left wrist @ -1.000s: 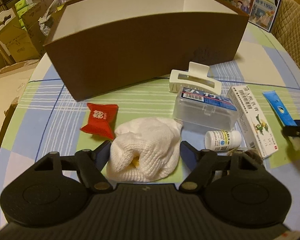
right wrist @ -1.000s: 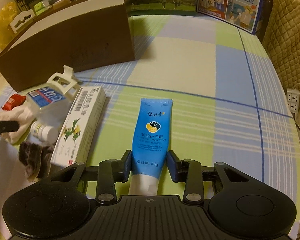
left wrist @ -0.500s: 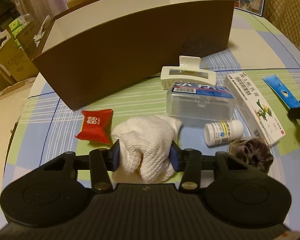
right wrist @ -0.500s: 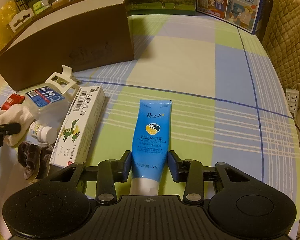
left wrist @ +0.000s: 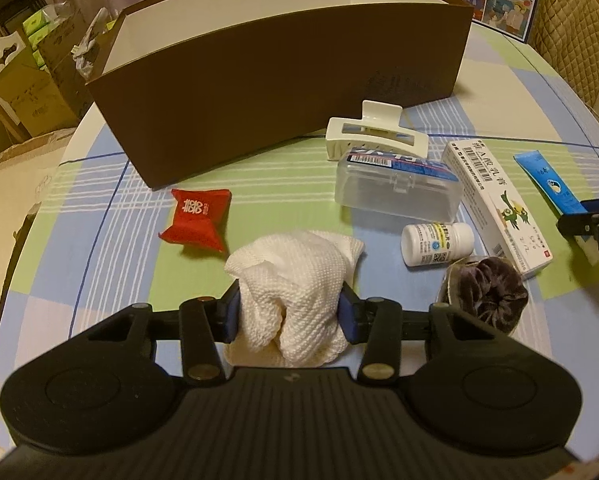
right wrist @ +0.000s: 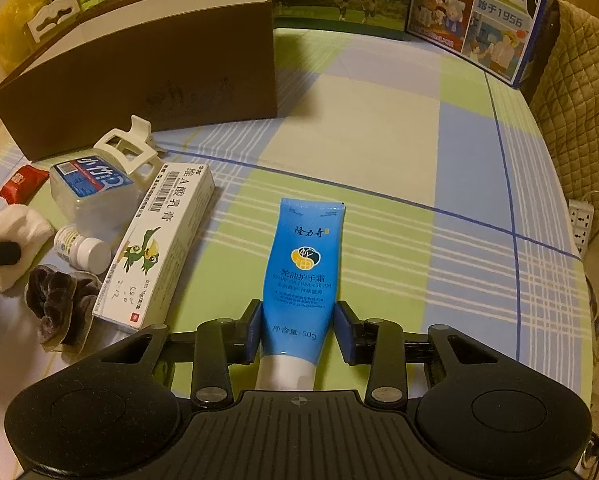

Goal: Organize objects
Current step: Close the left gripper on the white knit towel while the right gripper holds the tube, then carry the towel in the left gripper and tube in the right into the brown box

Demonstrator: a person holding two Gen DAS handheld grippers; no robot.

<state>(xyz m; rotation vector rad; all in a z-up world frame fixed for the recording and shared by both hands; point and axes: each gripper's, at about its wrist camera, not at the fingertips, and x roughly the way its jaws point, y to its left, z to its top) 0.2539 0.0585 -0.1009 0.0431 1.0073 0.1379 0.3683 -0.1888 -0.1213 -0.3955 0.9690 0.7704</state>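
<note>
The white cloth (left wrist: 295, 296) sits bunched on the checked tablecloth (left wrist: 99, 248), squeezed between the two pads of the left gripper (left wrist: 289, 314), whose jaws are drawn in tight against its sides. Just left of the cloth lies a red packet (left wrist: 197, 218); beyond both stands the open brown box (left wrist: 283, 92). To the right are a small white bottle (left wrist: 435, 244) on its side, a dark scrunchie (left wrist: 487, 292), a clear plastic case (left wrist: 395, 186), a cream hair clip (left wrist: 373, 134) and a long white carton (left wrist: 495, 204).

The blue tube (right wrist: 303, 276) lies flat on the tablecloth, cap end toward the right gripper (right wrist: 299, 330). Those jaws stand at a narrow gap around the tube's lower part; the left pad touches it, the right pad seems just clear
</note>
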